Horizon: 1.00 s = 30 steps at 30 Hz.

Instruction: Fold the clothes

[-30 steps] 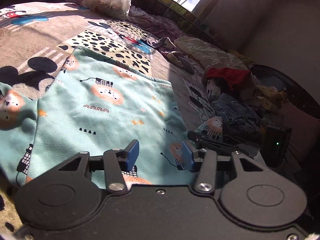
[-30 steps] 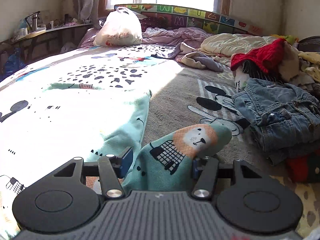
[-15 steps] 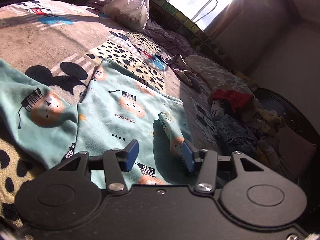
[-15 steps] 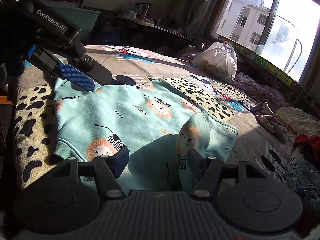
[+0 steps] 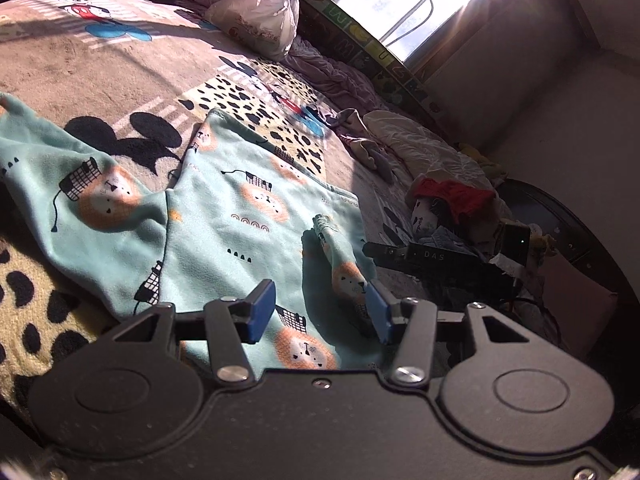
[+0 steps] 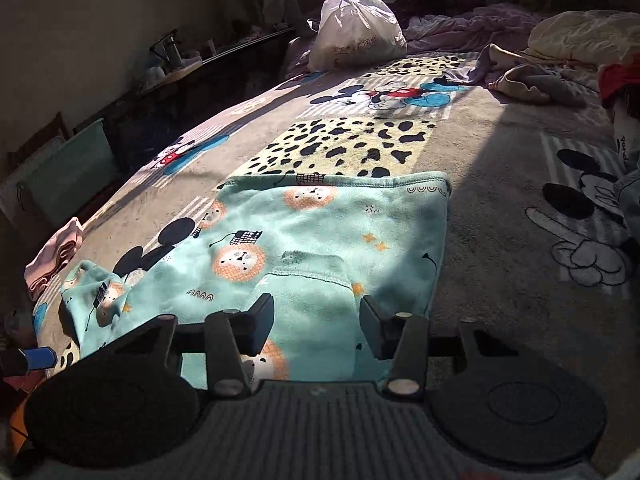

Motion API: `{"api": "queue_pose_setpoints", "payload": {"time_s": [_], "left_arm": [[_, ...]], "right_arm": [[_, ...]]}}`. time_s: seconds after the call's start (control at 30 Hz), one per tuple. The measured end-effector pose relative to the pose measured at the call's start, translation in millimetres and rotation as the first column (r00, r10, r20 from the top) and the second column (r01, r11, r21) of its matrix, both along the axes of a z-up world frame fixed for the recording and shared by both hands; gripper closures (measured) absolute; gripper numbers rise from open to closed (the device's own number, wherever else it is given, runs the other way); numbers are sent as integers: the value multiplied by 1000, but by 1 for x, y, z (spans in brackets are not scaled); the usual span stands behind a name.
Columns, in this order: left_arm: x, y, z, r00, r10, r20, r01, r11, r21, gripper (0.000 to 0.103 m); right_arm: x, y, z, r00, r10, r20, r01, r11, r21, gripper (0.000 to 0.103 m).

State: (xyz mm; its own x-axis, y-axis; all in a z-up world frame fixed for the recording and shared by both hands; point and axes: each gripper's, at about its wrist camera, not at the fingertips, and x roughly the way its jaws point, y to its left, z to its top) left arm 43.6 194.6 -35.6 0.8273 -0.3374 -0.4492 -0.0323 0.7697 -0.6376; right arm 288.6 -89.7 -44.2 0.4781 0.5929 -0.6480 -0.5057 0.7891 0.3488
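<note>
- the teal shirt (image 5: 248,216) with lion prints lies spread flat on the cartoon-mouse blanket (image 5: 100,64), filling the centre of both views.
- in the left wrist view one sleeve (image 5: 340,256) lies folded over the body of the shirt, lower centre-right; the other sleeve (image 5: 68,184) stretches out to the left edge of the frame.
- the left claw (image 5: 318,312) has its blue pads wide apart just above the shirt's near edge; the folded sleeve lies against the inner side of the right pad, but nothing is pinched.
- the right claw (image 6: 316,328) is likewise wide open over the near part of the shirt (image 6: 320,240), gripping nothing.
- the right claw's dark arm (image 5: 432,260) shows at the right middle of the left wrist view, beside the shirt's edge.
- a white plastic bag (image 6: 356,32) sits at the top centre of the right wrist view, knotted and bulging; its contents cannot be made out.
- a pile of clothes (image 5: 452,196), with something red on top, lies at the right of the left wrist view.
- a pink folded cloth (image 6: 54,256) rests at the left edge of the right wrist view.
</note>
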Motion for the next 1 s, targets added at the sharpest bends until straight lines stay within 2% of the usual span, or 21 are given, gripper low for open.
{"api": "queue_pose_setpoints", "payload": {"time_s": [0.07, 0.13, 0.17, 0.2, 0.23, 0.3, 0.4, 0.5, 0.6, 0.7, 0.77, 0.8, 0.9, 0.97, 1.0], "left_arm": [[-4, -1, 0, 1000, -2, -1, 2, 1000, -7, 54], [-8, -1, 1, 1000, -3, -2, 3, 1000, -5, 54], [-10, -1, 1, 1000, -4, -2, 4, 1000, -4, 53], [-12, -1, 1, 1000, -2, -5, 2, 1000, -3, 53], [-13, -1, 0, 1000, 1, -8, -1, 1000, -1, 53], [-15, 0, -2, 1000, 11, -21, -11, 1000, 0, 53], [-18, 0, -1, 999, 18, -27, -18, 1000, -1, 53], [-20, -2, 2, 1000, 12, -18, -12, 1000, 3, 53], [-20, -6, 5, 1000, 0, -9, 0, 1000, 9, 53], [-19, -13, 6, 1000, -17, -7, 17, 1000, 14, 53], [-17, -18, 6, 999, -32, -8, 32, 999, 18, 53], [-16, -22, 6, 999, -40, -10, 40, 999, 22, 53], [-13, -30, 9, 998, -61, -2, 61, 998, 33, 53], [-13, -34, 10, 997, -72, 0, 72, 997, 38, 52], [-12, -37, 11, 997, -78, 0, 78, 996, 40, 52]], "right_arm": [[20, 8, -21, 997, -1, -72, -1, 999, -34, 55], [28, 19, -37, 995, 8, -100, -17, 996, -87, 66], [27, 24, -40, 996, 15, -87, -24, 994, -109, 68], [22, 29, -41, 998, 22, -62, -30, 991, -128, 71], [18, 32, -40, 999, 30, -37, -35, 989, -141, 82], [3, 30, -32, 999, 30, 22, -27, 990, -135, 97], [-22, 19, -17, 994, 4, 113, 7, 995, -98, 97], [-48, -22, 7, 975, -120, 190, 118, 993, 18, 98], [-73, -84, 27, 916, -323, 237, 295, 944, 147, 98], [-101, -151, 23, 796, -556, 241, 518, 830, 205, 97], [-110, -188, 1, 720, -670, 183, 642, 742, 191, 96], [-112, -201, -14, 704, -695, 144, 678, 719, 155, 93], [-118, -229, -59, 656, -753, 51, 752, 658, 31, 93], [-127, -234, -70, 629, -777, 31, 776, 630, 40, 93], [-129, -234, -72, 628, -778, 26, 777, 628, 50, 93]]}}
